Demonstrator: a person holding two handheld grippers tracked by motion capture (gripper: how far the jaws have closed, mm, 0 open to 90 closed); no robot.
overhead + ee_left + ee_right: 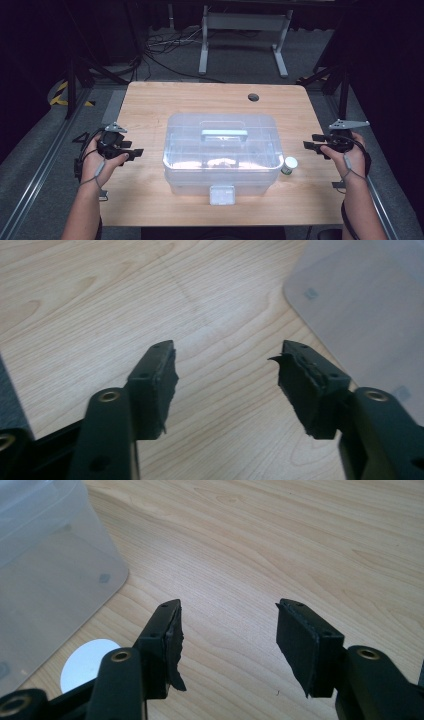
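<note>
A clear plastic storage box [220, 150] with a pale handle [224, 134] and a front latch [222, 195] stands shut in the middle of the wooden table [150, 100]. A small white-capped jar [289, 165] sits at its right side, and its cap [87, 662] appears low left in the right gripper view. My left gripper [134, 152] hovers open left of the box, jaws pointing toward it; a box corner [360, 310] shows at upper right there. My right gripper [311, 146] hovers open right of the box [45, 570]. Nothing lies between either pair of jaws.
A round cable hole [253, 97] sits near the table's far edge. Beyond the table stand a grey metal frame [245, 30] and loose cables [165, 45] on the floor. Dark rails [45, 165] run along both sides of the table.
</note>
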